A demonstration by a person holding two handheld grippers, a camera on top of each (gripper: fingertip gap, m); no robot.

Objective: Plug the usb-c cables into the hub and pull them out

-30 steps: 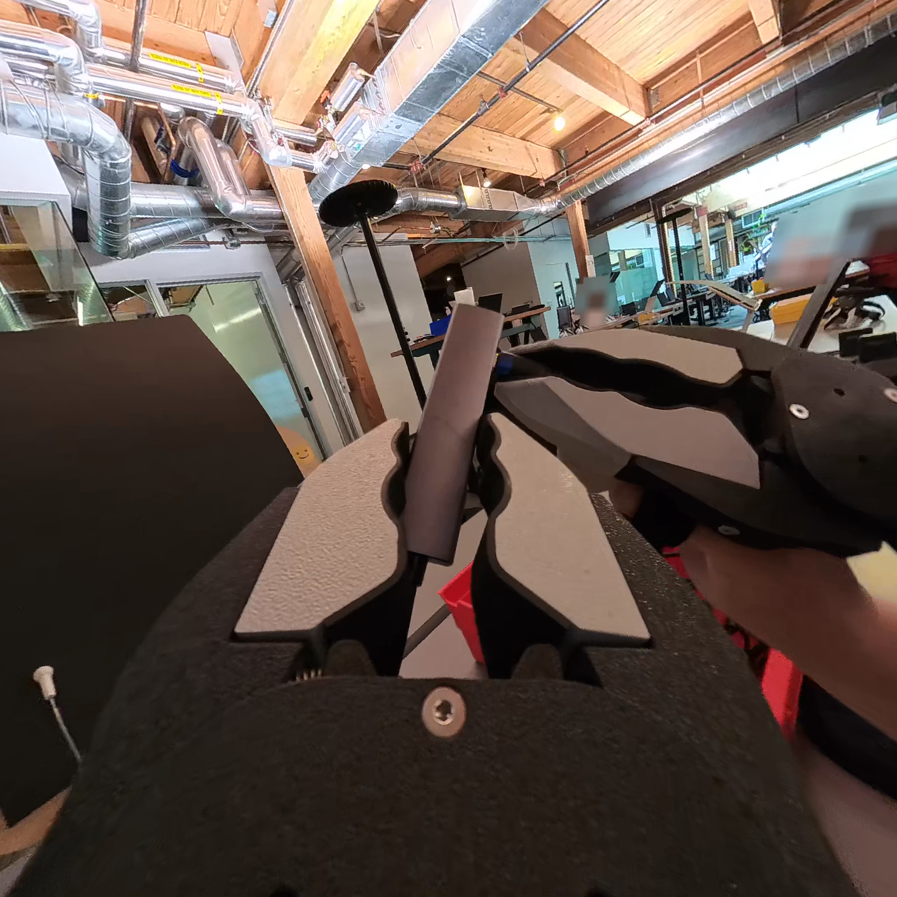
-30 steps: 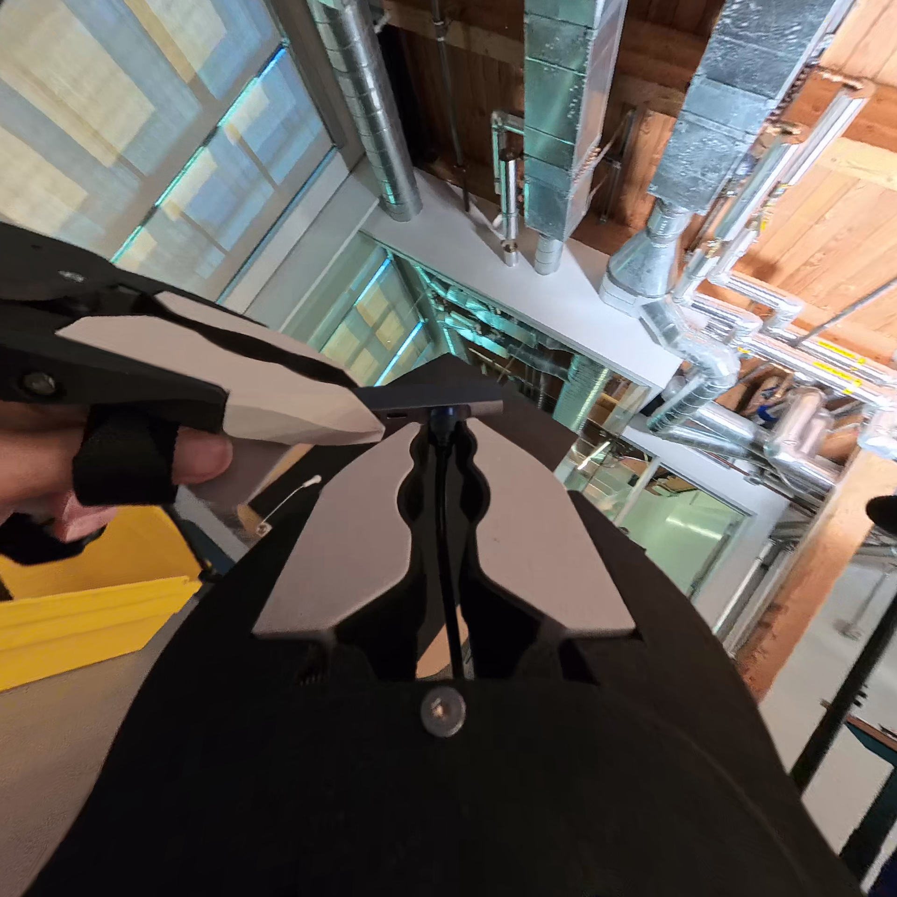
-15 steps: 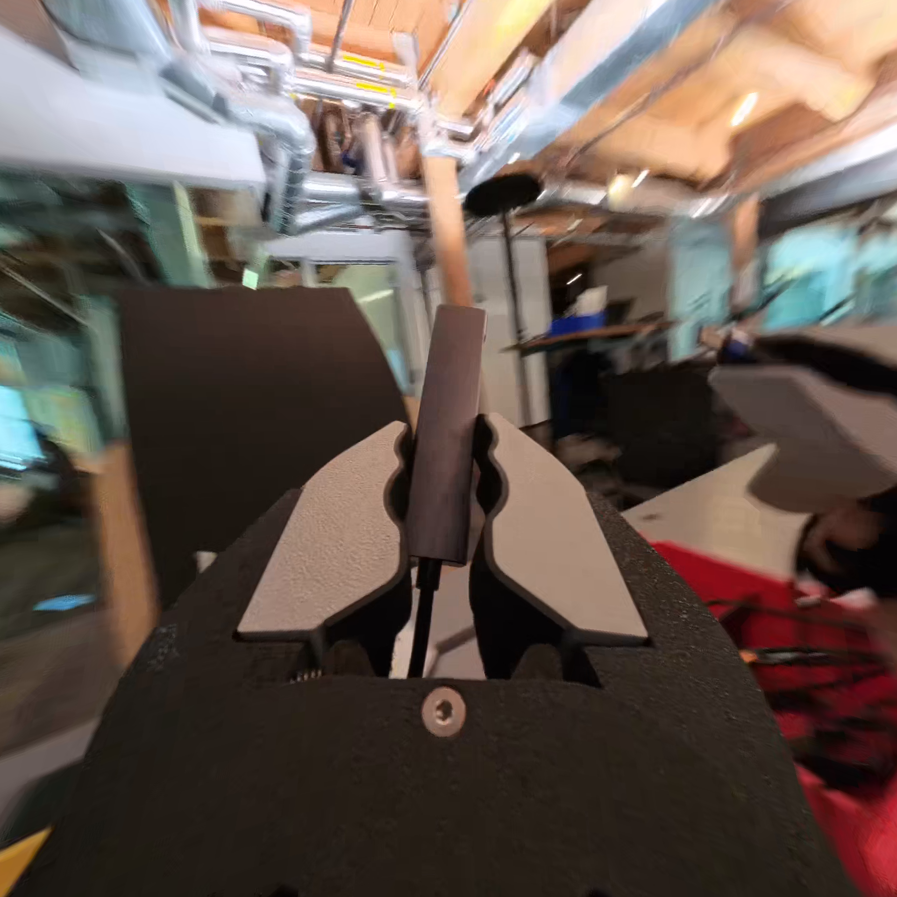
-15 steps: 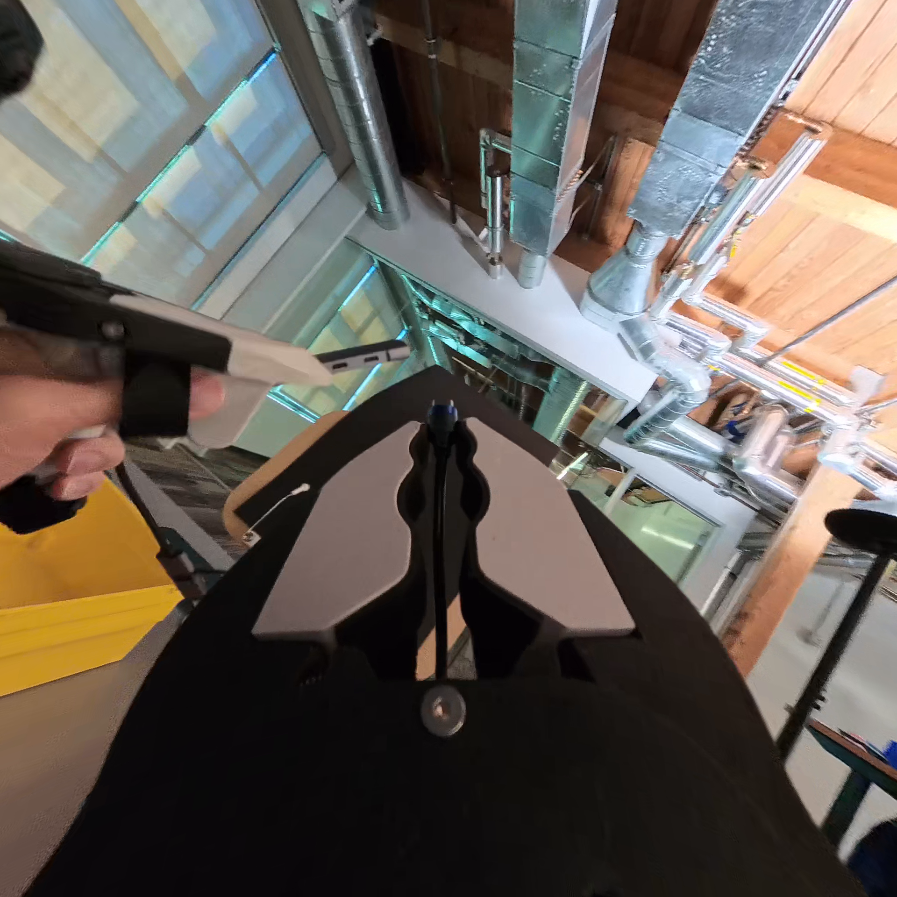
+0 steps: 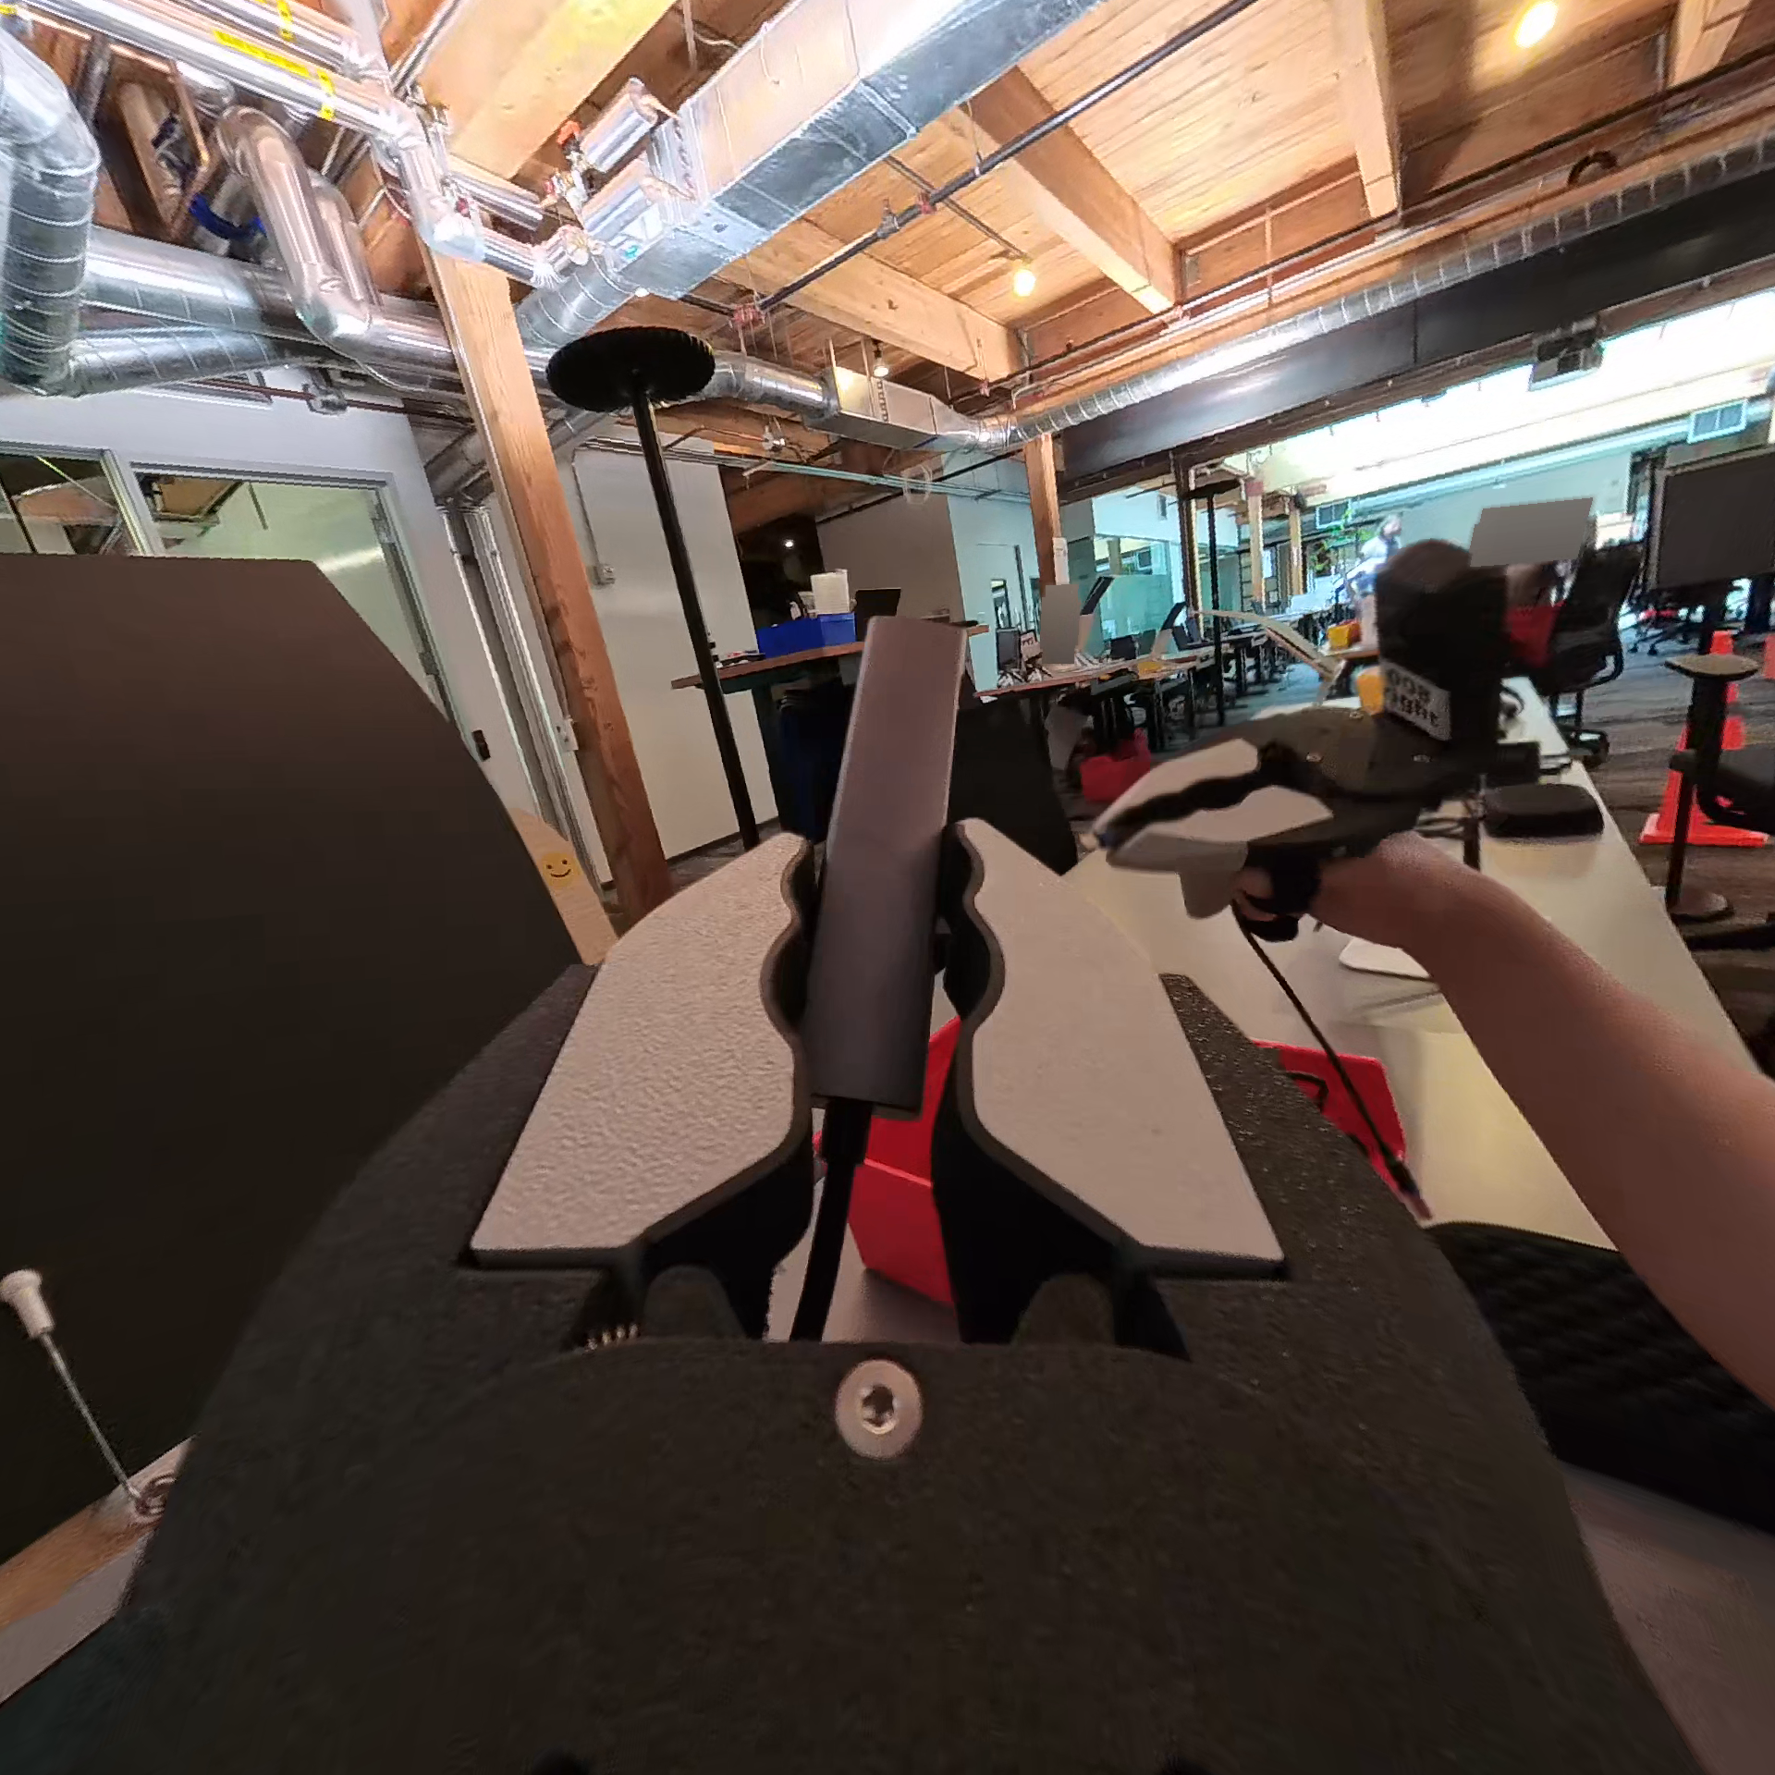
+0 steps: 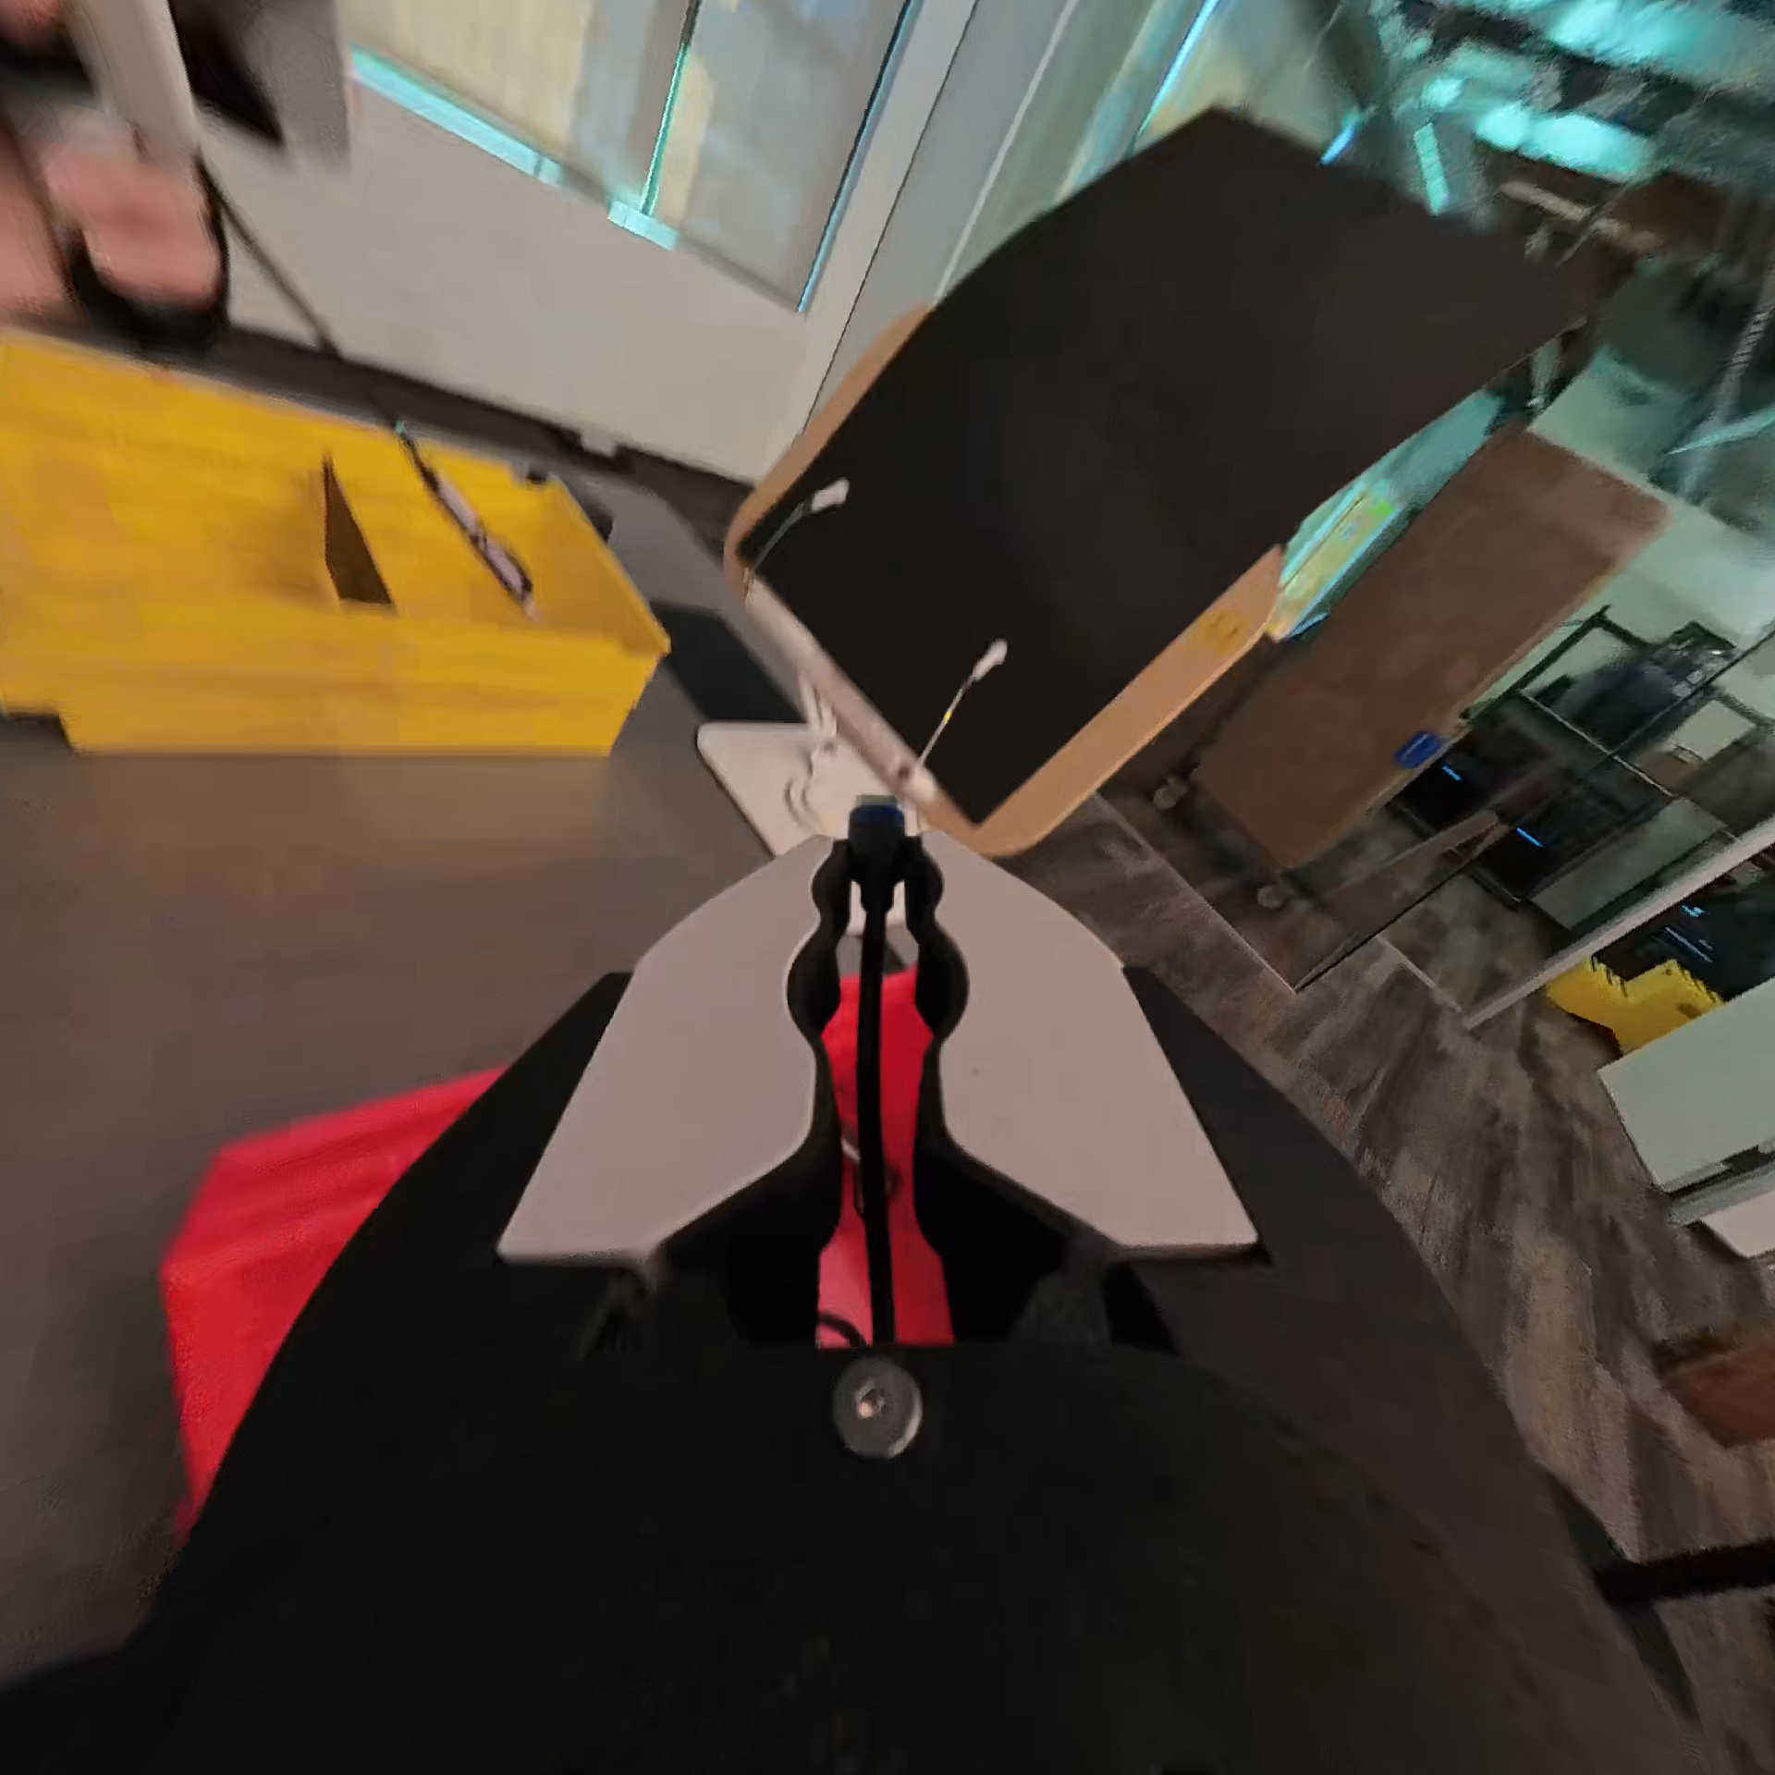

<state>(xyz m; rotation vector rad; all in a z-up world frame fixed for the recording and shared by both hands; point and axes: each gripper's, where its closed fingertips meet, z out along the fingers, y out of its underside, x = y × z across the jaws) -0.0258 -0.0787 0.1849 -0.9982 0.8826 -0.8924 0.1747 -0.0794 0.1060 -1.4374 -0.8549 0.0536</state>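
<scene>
Timber beams and silver ducting run overhead in an open office, with a pale desk (image 5: pixel 1498 1085) below. At far left in the left wrist view a dark panel (image 5: pixel 240 912) stands upright. Next comes the left gripper (image 5: pixel 876 869), its fingers closed on the hub (image 5: pixel 888 845), a slim grey bar held upright with its own lead (image 5: pixel 831 1220) hanging from the lower end. Under it sits a red bin (image 5: pixel 893 1210). Farther right, well apart from the hub, the right gripper (image 5: pixel 1105 836) is held in a person's hand (image 5: pixel 1277 888); its fingers pinch the usb-c cable (image 6: pixel 872 1047) just behind the blue-tipped plug (image 6: pixel 876 821), which pokes out past the tips. A yellow bin (image 6: pixel 288 615) rests on the desk.

The plug looks free of the hub, so this reads as the end of a pull-out. For a clean next insertion, keep the hub steady, square the plug to its port, and push straight without twisting.
</scene>
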